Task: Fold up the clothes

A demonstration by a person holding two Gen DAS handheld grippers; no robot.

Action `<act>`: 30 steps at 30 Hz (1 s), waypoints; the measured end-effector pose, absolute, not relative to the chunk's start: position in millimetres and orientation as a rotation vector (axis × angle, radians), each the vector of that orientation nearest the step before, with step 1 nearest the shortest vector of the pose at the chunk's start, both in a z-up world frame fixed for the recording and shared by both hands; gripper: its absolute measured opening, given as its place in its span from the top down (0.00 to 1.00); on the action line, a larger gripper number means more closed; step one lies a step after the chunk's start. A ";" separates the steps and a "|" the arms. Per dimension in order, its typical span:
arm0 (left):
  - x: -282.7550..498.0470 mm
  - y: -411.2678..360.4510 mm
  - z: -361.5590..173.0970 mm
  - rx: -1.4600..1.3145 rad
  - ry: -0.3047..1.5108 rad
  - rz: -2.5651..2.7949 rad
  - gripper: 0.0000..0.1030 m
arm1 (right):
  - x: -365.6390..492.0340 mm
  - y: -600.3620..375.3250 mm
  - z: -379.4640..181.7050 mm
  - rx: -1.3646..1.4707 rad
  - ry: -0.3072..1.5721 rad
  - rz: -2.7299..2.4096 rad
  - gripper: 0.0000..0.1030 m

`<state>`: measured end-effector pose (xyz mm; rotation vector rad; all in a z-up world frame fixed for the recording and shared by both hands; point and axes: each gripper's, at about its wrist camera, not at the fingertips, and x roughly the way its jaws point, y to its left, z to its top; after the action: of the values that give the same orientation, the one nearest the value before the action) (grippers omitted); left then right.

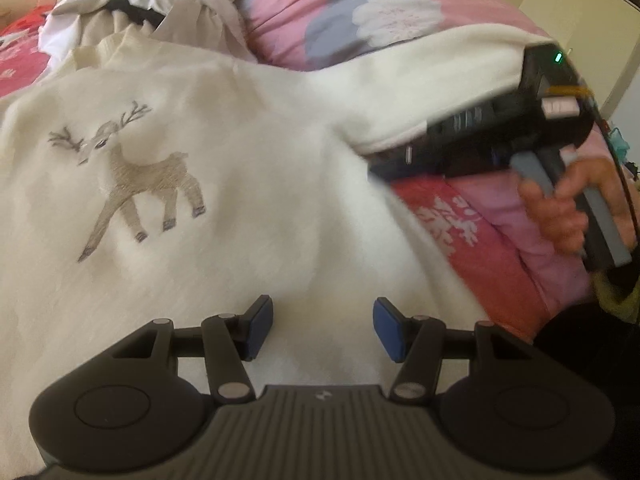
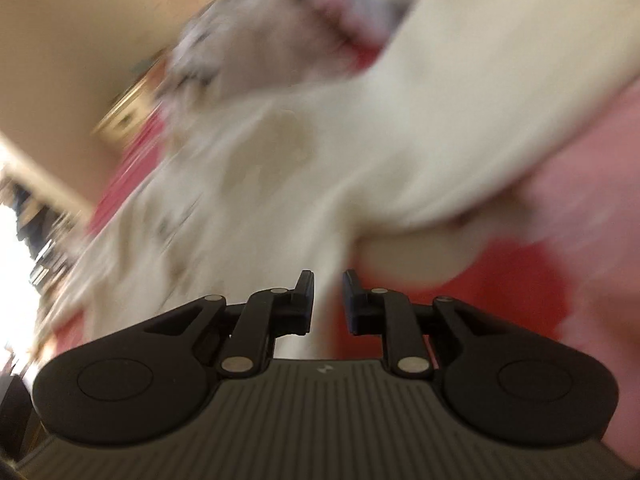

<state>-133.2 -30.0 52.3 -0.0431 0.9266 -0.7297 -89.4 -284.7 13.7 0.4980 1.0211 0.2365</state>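
Cream sweater [image 1: 248, 152] spread on the bed [image 1: 472, 232].
Left hand-held gripper [image 1: 323, 330] hovers released over its soft knit hem; right hand-held gripper [image 2: 329, 303], narrowly parted, at the sleeve [image 1: 420, 80], grasp unclear.

A bed with a pink and red flowered cover [image 1: 472, 240] carried everything. On it lay a cream sweater [image 1: 256, 168] with a deer, and behind that a heap of pale clothes [image 1: 160, 12].

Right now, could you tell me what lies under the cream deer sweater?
The cream deer sweater lies spread on a pink and red floral bedcover, which shows past its right edge and behind it. Whatever sits directly beneath the sweater's middle is covered.
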 end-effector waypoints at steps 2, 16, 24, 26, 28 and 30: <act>-135.6 -22.5 54.2 -0.047 0.938 -0.718 0.45 | -89.5 -287.4 -5.7 0.501 1.114 0.207 0.88; -183.4 83.8 52.9 -0.092 1.103 -0.596 0.45 | -137.7 -261.7 -6.6 0.425 1.214 0.216 0.89; -220.0 125.5 66.6 -0.083 1.099 -0.543 0.45 | -181.9 -253.2 17.1 0.357 1.310 0.162 0.84; -226.4 125.4 61.0 -0.063 1.113 -0.542 0.45 | -184.6 -236.5 26.0 0.318 1.260 0.192 0.84; -233.0 124.3 52.8 -0.038 1.138 -0.543 0.45 | -182.9 -221.6 22.4 0.296 1.253 0.245 0.84; -246.7 125.3 48.8 0.009 1.129 -0.541 0.45 | -186.0 -208.2 13.9 0.270 1.276 0.282 0.85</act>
<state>-246.7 125.3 48.8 0.0088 1.1290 -0.5410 -186.0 -208.2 13.9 0.2705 1.2762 0.2824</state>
